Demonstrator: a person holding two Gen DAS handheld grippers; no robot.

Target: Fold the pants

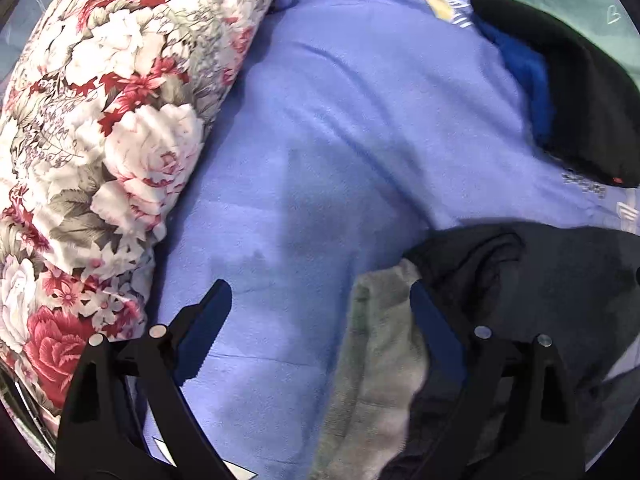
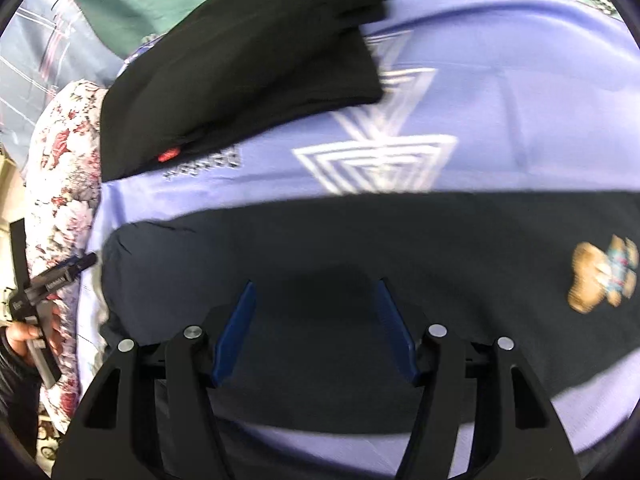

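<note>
The left tool (image 1: 320, 320) is seen nearest in its own view, jaws spread wide and holding nothing; its right finger lies against a grey lining (image 1: 376, 360) turned out at the edge of the dark pants (image 1: 540, 280), while its left finger hangs over the bare blue sheet (image 1: 320, 140) of the bed. The right tool (image 2: 316, 320) is likewise held wide and empty, both fingers poised just above the pants (image 2: 360, 240), which are spread flat across the near part of the sheet (image 2: 500, 100). A small bear patch (image 2: 604, 276) is shown on the pants at the right. The pants are bunched at their left end, where the left tool (image 2: 60, 276) is seen close beside them.

A second black garment (image 2: 248, 68) is laid farther back on the sheet, apart from the pants, and a flowered quilt (image 1: 100, 140) is piled along the left side.

Little of the fold seems done as yet. Only the lining or a single layer could be caught by the left tool, since the edge is rumpled there, and the fold would then be dragged crooked. The sheet could be pinched along with the cloth if the fingers are pressed down too deep. The quilt could be snagged if the left end is swung wide.
</note>
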